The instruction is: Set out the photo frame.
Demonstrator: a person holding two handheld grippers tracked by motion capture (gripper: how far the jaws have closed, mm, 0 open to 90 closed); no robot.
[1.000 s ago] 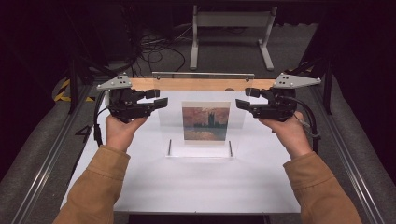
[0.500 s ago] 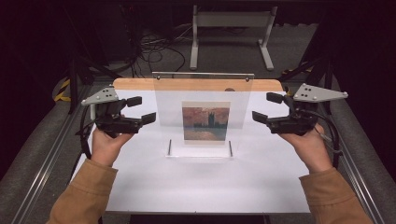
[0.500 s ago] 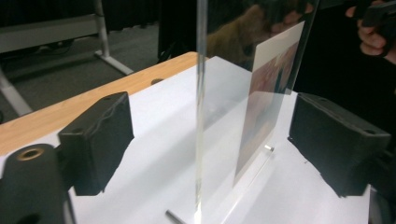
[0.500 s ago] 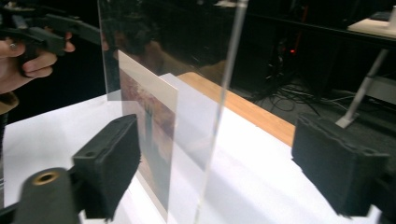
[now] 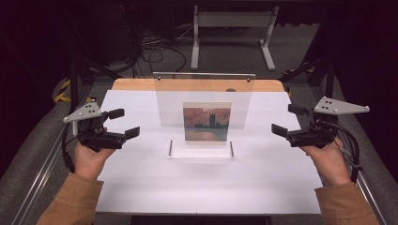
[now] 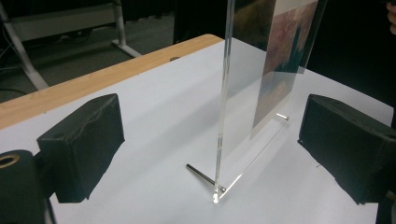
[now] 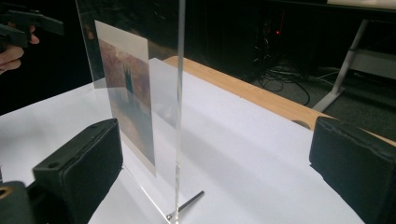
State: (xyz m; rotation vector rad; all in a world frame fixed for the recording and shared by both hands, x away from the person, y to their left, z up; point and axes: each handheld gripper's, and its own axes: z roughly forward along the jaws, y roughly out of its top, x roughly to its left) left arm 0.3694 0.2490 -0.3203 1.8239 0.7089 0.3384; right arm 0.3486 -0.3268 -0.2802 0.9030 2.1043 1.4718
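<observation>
- We see one clear stand (image 5: 202,117) upright mid-table (image 5: 141,187), its wide face toward us, holding one picture (image 5: 207,122).
- Our left gripper (image 5: 123,123) and right gripper (image 5: 287,120) flank the stand, both wide open and empty.

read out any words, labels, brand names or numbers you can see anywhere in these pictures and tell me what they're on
There is no readable text in any view.
The picture in the clear acrylic frame is a painted scene of towers under a reddish sky; no caption or signature can be made out.
The left gripper and right gripper show no legible brand or label.
The white table surface carries no print.
</observation>
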